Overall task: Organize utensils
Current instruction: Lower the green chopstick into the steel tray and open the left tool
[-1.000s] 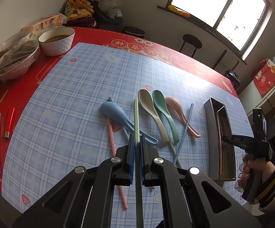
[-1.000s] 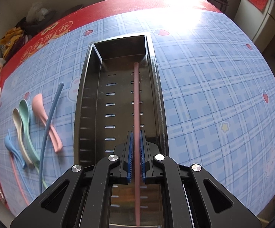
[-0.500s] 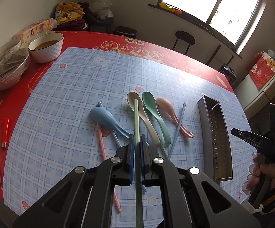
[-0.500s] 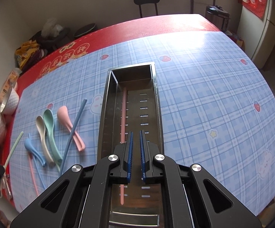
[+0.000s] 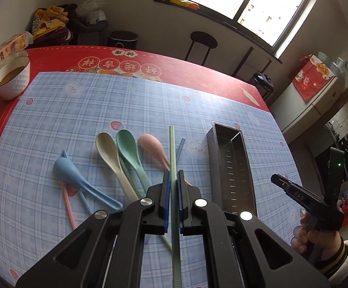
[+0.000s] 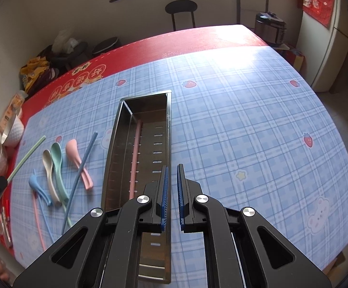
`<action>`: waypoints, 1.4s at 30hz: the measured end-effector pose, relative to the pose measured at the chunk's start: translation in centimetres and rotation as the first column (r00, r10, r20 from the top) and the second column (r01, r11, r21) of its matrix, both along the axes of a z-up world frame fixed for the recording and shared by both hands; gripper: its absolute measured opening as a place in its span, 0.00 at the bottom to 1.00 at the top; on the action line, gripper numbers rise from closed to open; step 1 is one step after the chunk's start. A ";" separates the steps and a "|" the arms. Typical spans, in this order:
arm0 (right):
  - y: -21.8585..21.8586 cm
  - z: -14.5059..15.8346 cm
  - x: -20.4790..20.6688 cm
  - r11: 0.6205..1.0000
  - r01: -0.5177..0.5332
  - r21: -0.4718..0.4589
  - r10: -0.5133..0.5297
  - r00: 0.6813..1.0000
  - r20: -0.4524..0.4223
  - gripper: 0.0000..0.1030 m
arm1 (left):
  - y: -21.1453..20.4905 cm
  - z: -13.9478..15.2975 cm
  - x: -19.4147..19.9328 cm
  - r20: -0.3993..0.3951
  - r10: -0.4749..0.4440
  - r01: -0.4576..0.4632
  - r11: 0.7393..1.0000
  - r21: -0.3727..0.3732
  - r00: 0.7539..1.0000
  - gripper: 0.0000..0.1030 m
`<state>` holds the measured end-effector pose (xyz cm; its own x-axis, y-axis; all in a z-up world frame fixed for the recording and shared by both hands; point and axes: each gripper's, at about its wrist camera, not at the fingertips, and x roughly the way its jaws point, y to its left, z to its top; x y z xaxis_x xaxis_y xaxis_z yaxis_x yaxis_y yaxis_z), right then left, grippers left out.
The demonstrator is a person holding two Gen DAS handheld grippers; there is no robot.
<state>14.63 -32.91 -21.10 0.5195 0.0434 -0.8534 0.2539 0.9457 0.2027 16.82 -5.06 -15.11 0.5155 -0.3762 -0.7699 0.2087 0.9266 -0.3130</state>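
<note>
I am holding the green chopstick (image 5: 172, 158) clamped between the pads of my left gripper (image 5: 173, 177), lifted clear of the blue checked cloth (image 5: 101, 110), its far tip reaching out above the utensils lying there. The landmark I am working from is the metal tray (image 6: 116, 144), a long steel box with a slotted floor lying lengthwise on the cloth. One pink chopstick (image 6: 135, 158) is lying inside the tray, along its left half, beside the inner dividing wall. The green chopstick in my grip is hanging to the left of the tray, not over it.

Just left of the tray a blue chopstick (image 6: 82, 170) is lying at a slant, crossing the handle of the pink spoon (image 6: 76, 158). Further left of the tray the green spoon (image 6: 58, 165) and the cream spoon (image 6: 47, 168) are lying side by side, touching. Furthest from the tray, the blue spoon (image 6: 35, 184) is resting across another pink chopstick (image 6: 38, 218).

My right gripper (image 6: 171, 184) is hanging over the near end of the tray, its blue pads nearly together with only a thin slit between them and nothing in that slit. In the left view a hand (image 5: 310, 237) with a striped cuff is gripping its handle, to the right of the tray.
</note>
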 end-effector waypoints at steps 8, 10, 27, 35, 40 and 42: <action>-2.3 -0.5 0.8 1.000 -0.013 0.000 0.013 1.000 -0.019 0.08 | -8.7 -1.0 1.8 -0.012 -0.131 0.131 0.991 -0.011 0.991 0.05; -3.0 -0.6 0.9 1.000 -0.019 -0.002 0.019 1.000 -0.023 0.08 | -10.6 -1.8 2.1 -0.024 -0.150 0.150 0.989 -0.005 0.988 0.05; -7.8 -1.9 2.5 0.997 -0.073 0.014 0.073 0.997 -0.035 0.08 | -18.0 -8.6 4.3 -0.184 -0.133 0.135 0.991 -0.002 0.974 0.05; -9.0 -2.8 2.4 0.997 -0.050 0.066 0.053 0.998 -0.042 0.08 | -19.0 -10.6 4.2 -0.272 -0.166 0.169 0.985 -0.011 0.948 0.05; -8.8 -2.5 2.2 0.996 -0.047 0.075 0.050 0.998 -0.032 0.08 | -18.2 -9.1 3.5 -0.223 -0.166 0.161 0.986 -0.041 0.960 0.34; -8.7 -2.2 2.0 0.995 -0.046 0.085 0.048 0.999 -0.020 0.08 | -17.5 -8.0 3.0 -0.177 -0.163 0.157 0.987 -0.044 0.971 0.45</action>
